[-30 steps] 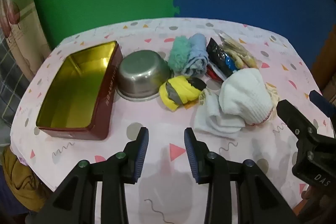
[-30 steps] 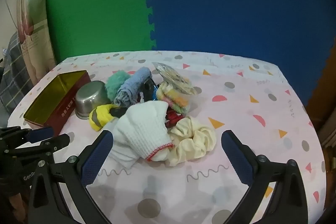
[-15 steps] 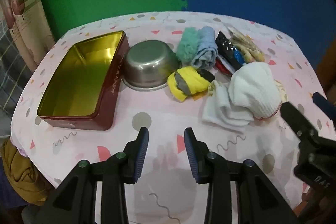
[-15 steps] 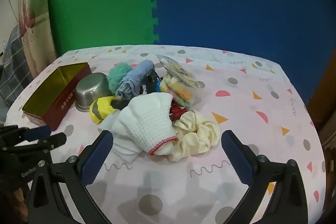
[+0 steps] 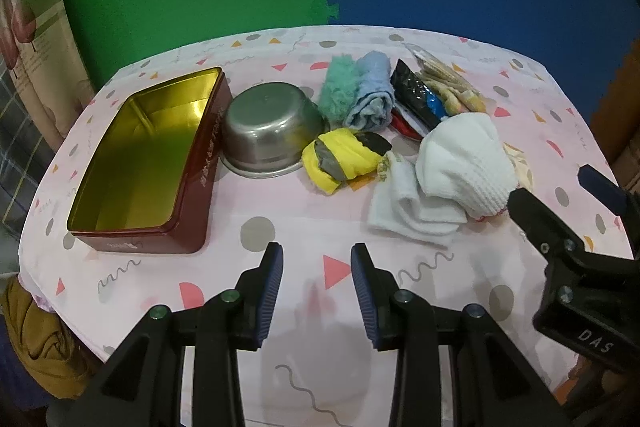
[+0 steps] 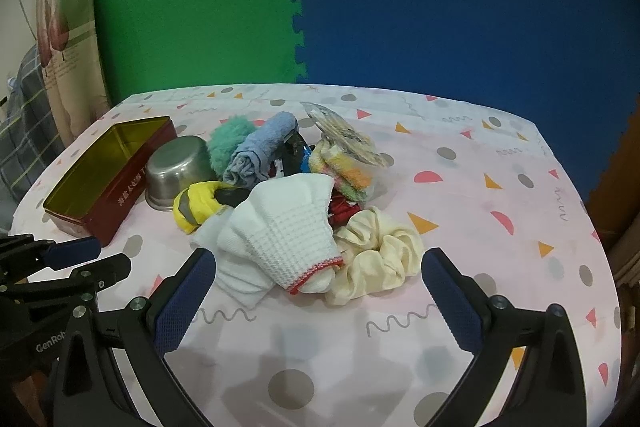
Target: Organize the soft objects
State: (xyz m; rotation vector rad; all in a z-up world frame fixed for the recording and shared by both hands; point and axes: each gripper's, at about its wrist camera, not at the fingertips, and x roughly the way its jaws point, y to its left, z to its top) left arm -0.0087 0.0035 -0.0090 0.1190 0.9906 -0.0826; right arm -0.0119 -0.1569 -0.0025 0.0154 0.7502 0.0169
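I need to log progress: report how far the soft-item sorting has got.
Done: nothing visible; the red tin is empty. In hand: nothing; the left claw and right claw are open over the tablecloth. Left: the white glove, cream scrunchie, yellow bundle and blue towel lie piled beside the steel bowl.

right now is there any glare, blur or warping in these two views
Left wrist view: sharp, fisheye bends the table edge, green wall reflects inside the gold tin. Right wrist view: sharp too, black vignette corners, soft shadows under the fingers.
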